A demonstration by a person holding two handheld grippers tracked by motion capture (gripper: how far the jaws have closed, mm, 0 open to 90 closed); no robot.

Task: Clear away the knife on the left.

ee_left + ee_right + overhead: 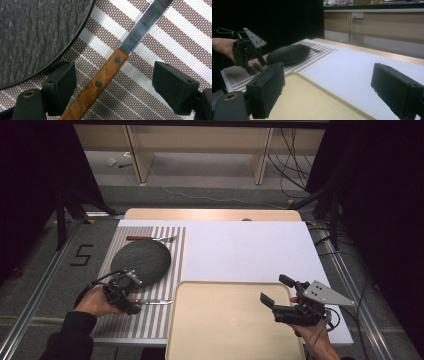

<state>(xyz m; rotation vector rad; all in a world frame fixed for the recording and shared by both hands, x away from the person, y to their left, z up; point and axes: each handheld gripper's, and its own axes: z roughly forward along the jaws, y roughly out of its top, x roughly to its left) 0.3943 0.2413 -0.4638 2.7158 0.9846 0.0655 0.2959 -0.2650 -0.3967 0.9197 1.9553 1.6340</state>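
Two grippers are held low at the near side of the table. The left gripper [113, 85] is poised over the knife [113, 62] on the striped placemat [175, 37]; its jaws are spread wide, with the wooden handle lying between them, nearer one pad but not seen to be pressed. The rim of the dark slate plate [37, 37] lies close beside that jaw, leaving a narrow strip of mat. The right gripper [277, 292] is held with jaws apart and nothing between them above the beige tray [225, 325], near its right edge, beside open white tabletop [250, 250].
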